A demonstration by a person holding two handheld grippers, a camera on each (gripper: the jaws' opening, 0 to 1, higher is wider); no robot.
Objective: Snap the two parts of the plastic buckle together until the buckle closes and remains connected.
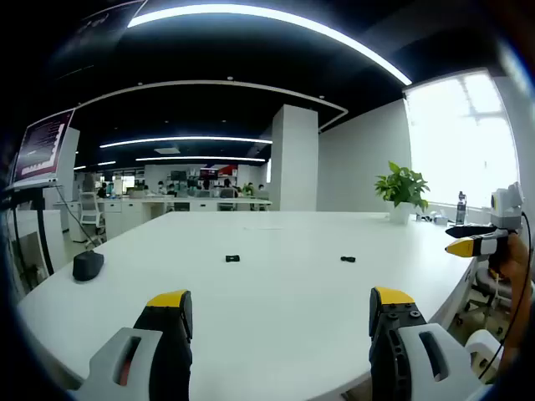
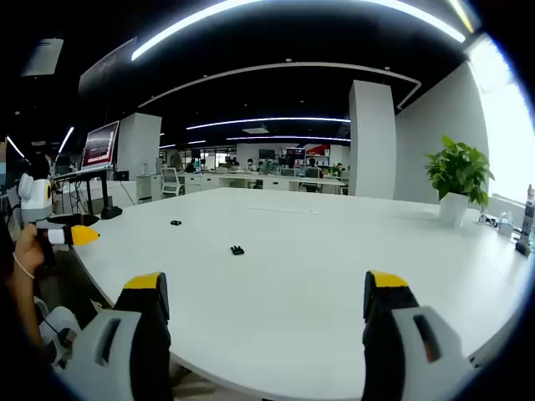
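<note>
I see both buckle halves, one half (image 1: 232, 258) and the other half (image 1: 348, 259), lying well apart mid-table (image 1: 276, 334), untouched; my left gripper (image 1: 280, 305) and right gripper (image 2: 266, 292) hover with jaws spread, holding nothing.

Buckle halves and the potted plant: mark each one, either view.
left buckle part (image 1: 232, 258): left gripper view, centre of the small black piece on the table.
right buckle part (image 1: 348, 259): left gripper view, centre of the small black piece.
potted plant (image 2: 457, 171): right gripper view, on the green leaves.

A potted plant (image 1: 401, 190) stands at the white surface's (image 1: 284, 276) far edge; a dark rounded object (image 1: 87, 265) lies near its left edge.
</note>
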